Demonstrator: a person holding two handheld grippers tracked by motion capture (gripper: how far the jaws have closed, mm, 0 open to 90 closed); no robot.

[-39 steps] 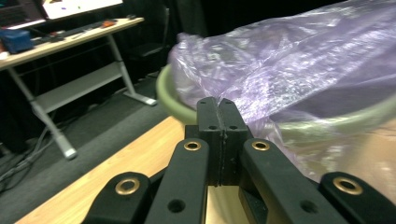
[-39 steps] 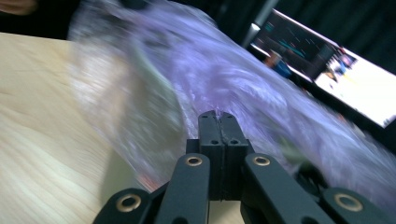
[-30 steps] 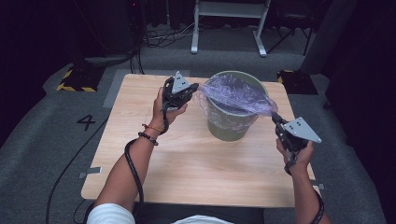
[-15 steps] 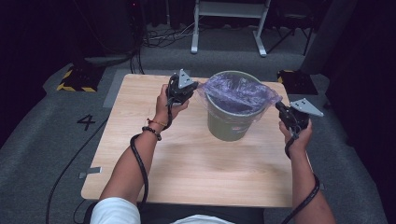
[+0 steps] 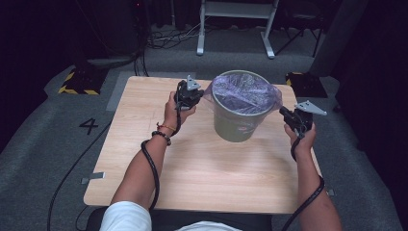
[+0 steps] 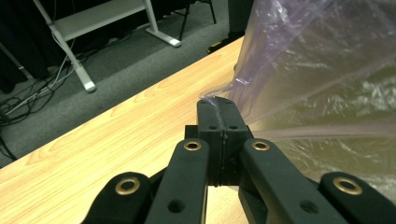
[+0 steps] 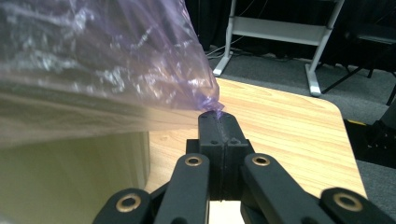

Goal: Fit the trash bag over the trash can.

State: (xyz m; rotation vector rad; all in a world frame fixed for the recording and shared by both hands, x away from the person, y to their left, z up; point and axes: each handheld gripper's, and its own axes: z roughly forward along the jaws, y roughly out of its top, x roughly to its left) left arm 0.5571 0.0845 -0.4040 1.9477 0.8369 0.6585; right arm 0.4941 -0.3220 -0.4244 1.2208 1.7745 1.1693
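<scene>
left tool (image 5: 192,94): jaws clamped, arm forward | right tool (image 5: 287,114): jaws clamped, arm forward

Light wooden counter (image 5: 159,144) with rounded corners, beneath both hand-held grippers. Grey carpet floor (image 5: 43,159) around it, bearing a painted numeral 4 (image 5: 89,126) out beyond the left hand-held gripper. White metal frame (image 5: 235,9) stands far ahead of them. Yellow-black striped block (image 5: 76,83) lies beyond the counter's far left corner.

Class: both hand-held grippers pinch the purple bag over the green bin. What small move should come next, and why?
Probably draw both edges further down the bin's sides. The left hand-held gripper and right hand-held gripper each pinch the purple bag, which is stretched over the rim with its edges flaring outward.
</scene>
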